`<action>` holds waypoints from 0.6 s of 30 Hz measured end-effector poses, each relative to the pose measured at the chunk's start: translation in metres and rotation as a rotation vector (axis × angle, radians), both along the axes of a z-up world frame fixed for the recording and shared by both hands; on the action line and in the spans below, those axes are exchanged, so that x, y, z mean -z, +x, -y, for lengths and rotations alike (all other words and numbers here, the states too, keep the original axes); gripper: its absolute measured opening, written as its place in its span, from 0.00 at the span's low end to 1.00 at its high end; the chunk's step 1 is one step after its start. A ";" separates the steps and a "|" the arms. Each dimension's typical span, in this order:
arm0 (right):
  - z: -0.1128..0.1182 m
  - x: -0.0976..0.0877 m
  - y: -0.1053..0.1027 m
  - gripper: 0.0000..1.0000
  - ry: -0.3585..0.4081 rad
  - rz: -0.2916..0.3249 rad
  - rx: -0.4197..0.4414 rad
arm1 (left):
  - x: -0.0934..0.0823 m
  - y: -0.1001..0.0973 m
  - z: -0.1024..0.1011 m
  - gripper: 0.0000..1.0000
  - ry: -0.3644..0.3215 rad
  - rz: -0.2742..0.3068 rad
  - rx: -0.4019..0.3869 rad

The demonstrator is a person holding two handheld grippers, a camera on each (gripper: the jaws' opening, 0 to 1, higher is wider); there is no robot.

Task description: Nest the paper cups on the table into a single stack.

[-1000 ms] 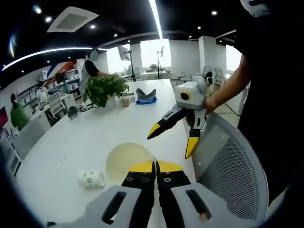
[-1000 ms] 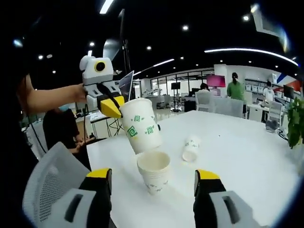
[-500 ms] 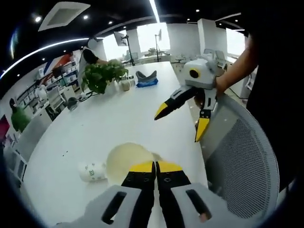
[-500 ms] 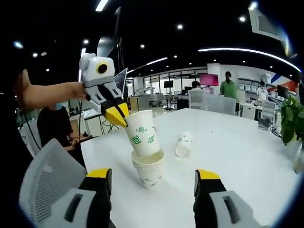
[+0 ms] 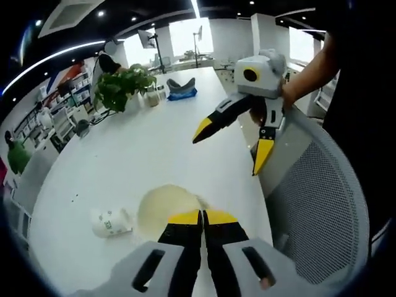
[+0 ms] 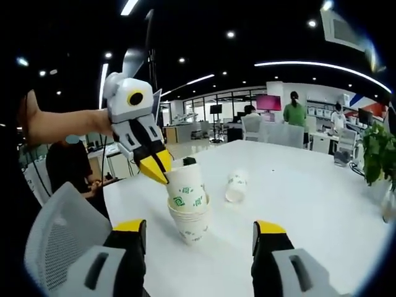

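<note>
I see a bright room lit by long ceiling lights (image 5: 197,7) and small round lamps (image 6: 231,34). The windows (image 5: 185,44) glow white. The table (image 6: 309,204) shines softly. Edges bend and look a bit fuzzy.

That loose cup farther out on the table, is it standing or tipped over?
Tipped over. The loose paper cup lies on its side on the white table, apart from the stack of cups; the left gripper view shows it lying flat too.

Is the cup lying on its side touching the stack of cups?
Apart. In the right gripper view, bare white table shows between the tipped cup and the stack, where the left gripper is lowering another cup.
</note>
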State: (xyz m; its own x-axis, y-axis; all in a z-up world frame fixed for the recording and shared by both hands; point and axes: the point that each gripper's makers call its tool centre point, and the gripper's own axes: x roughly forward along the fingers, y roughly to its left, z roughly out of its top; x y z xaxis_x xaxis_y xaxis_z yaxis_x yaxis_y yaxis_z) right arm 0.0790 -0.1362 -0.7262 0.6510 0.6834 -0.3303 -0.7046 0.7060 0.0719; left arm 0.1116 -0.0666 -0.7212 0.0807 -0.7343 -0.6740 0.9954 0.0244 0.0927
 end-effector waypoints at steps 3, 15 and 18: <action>0.001 0.000 0.000 0.70 0.000 -0.001 0.005 | 0.002 -0.003 0.005 0.00 0.009 -0.009 0.011; 0.004 0.000 0.000 0.68 0.004 -0.004 0.016 | 0.016 -0.006 0.014 0.00 0.002 -0.108 0.032; 0.005 -0.001 0.001 0.68 0.005 -0.003 0.022 | 0.019 -0.004 0.014 0.00 0.000 -0.120 0.034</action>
State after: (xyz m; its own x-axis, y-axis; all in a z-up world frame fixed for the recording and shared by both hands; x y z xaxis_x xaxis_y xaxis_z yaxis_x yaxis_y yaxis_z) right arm 0.0799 -0.1408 -0.7254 0.6649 0.6707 -0.3287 -0.6887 0.7209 0.0776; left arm 0.1072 -0.0810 -0.7400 -0.0256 -0.7352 -0.6774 0.9996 -0.0095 -0.0275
